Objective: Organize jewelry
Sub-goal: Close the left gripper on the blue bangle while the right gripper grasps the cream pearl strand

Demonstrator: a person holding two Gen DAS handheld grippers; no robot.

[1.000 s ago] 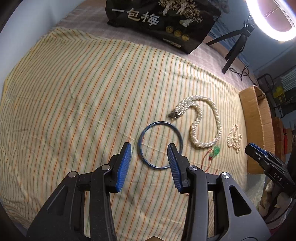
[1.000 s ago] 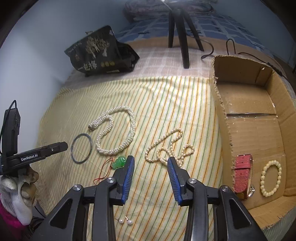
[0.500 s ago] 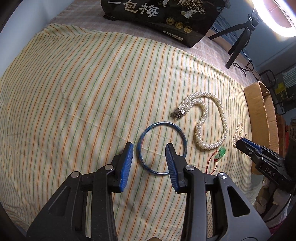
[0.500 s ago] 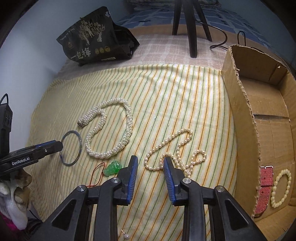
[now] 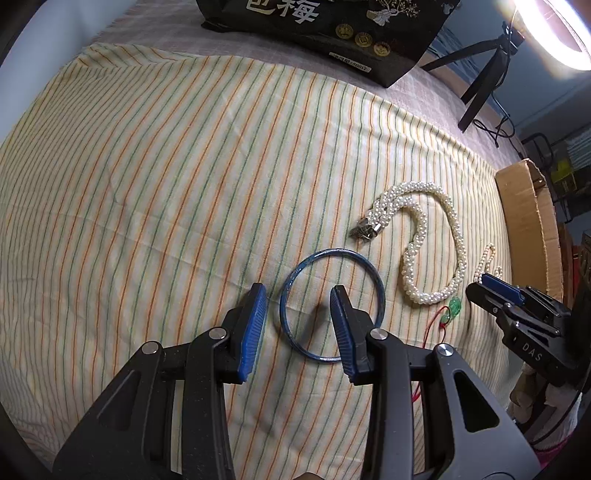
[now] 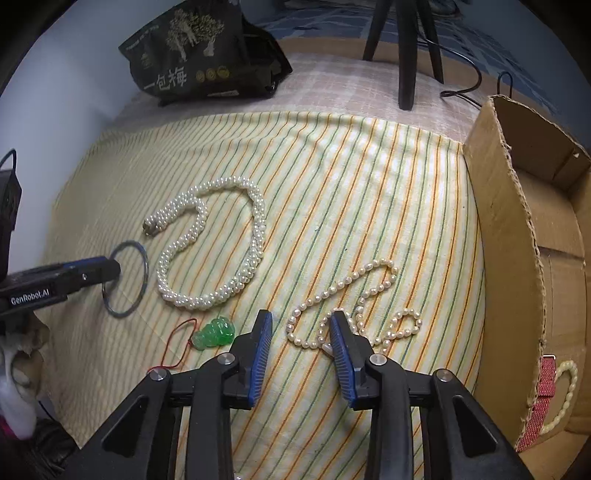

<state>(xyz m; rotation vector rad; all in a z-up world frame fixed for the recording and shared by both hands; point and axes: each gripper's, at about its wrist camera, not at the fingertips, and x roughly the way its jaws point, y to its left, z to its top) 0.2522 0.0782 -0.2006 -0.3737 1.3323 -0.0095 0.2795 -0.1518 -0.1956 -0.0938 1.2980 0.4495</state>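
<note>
A blue bangle (image 5: 291, 291) lies on the striped cloth; it also shows in the right wrist view (image 6: 142, 280). My left gripper (image 5: 298, 295) is open, its jaws straddling the bangle's near left rim. A thick pearl rope necklace (image 5: 436, 236) (image 6: 218, 243) lies to the right of the bangle. A green pendant on red cord (image 6: 214, 332) lies near it. My right gripper (image 6: 300, 321) is open over the near end of a thin pearl strand (image 6: 351, 295). The cardboard box (image 6: 509, 236) at right holds a red strap (image 6: 543, 380) and a bead bracelet (image 6: 565, 391).
A black printed bag (image 5: 332, 29) (image 6: 207, 59) stands at the far edge of the bed. A tripod (image 6: 406, 48) and ring light (image 5: 546, 33) stand behind. The striped cloth (image 5: 147, 184) spreads left of the jewelry.
Both grippers have moved forward and down. The left one now straddles the bangle's rim; the right one has closed in on the thin pearl strand.
</note>
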